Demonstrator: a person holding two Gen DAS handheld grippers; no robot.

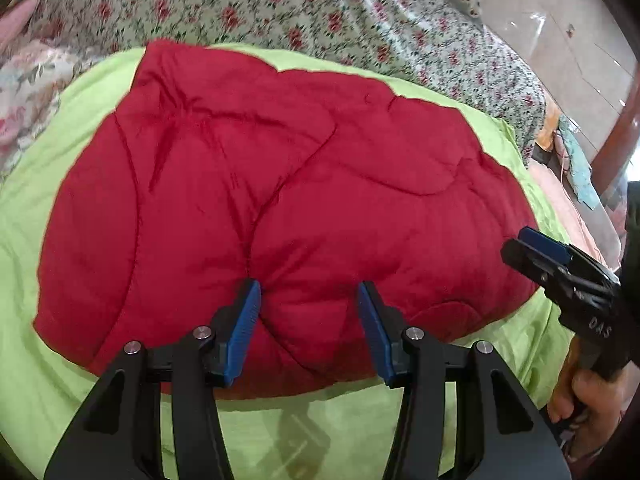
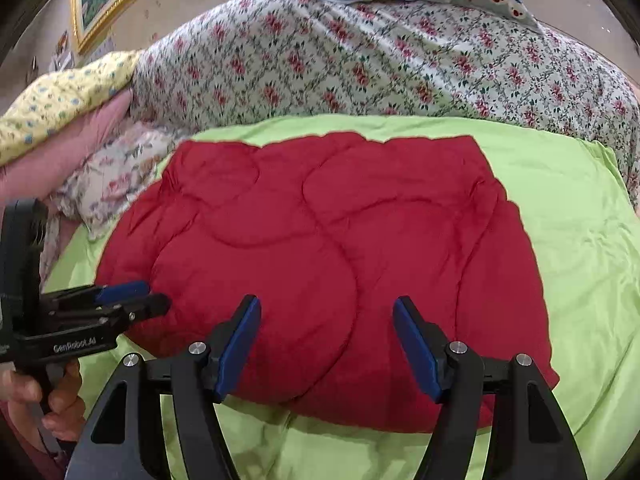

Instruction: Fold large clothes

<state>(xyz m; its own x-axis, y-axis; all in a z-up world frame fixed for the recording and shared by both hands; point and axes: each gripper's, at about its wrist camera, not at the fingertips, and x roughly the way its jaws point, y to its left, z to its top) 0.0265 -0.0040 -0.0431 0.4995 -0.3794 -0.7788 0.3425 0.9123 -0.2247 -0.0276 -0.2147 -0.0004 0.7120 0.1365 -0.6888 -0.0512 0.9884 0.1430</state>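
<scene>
On the bed, left wrist view: red quilt (image 1: 280, 200) lies folded on a green sheet (image 1: 48, 240). Left gripper (image 1: 309, 292) spread wide over the quilt's near edge, gripping nothing. Right gripper (image 1: 520, 245) at the quilt's right edge, opening unclear. Right wrist view: right gripper (image 2: 326, 306) wide open above quilt (image 2: 320, 248), empty; floral bedspread (image 2: 360, 64) behind.

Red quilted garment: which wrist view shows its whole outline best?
The right wrist view: the red quilted garment shows its far edge and both sides. In the left wrist view it fills the frame, and the right gripper overlaps its right edge.
</scene>
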